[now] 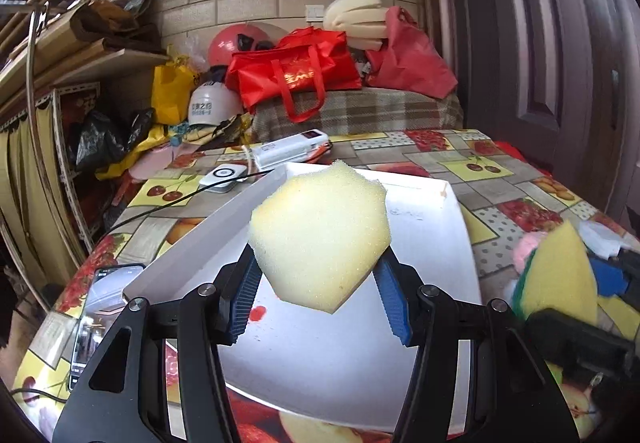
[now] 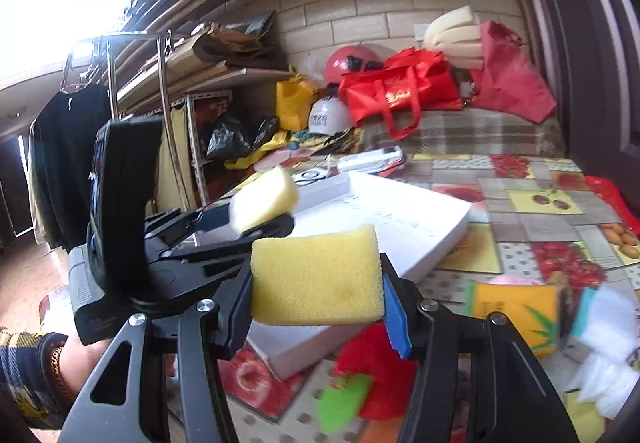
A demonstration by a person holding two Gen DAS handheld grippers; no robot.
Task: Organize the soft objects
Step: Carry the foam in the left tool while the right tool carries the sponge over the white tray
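Observation:
My left gripper is shut on a pale yellow sponge and holds it above the white tray. The same gripper and pale sponge show at the left of the right wrist view. My right gripper is shut on a yellow sponge, held above the table to the right of the white tray. That sponge, with a green scouring side, shows at the right edge of the left wrist view.
On the fruit-print tablecloth lie a red plush with a green leaf, an orange-yellow packet, white soft pieces and a pink item. A phone, a white device and a cable lie left of the tray.

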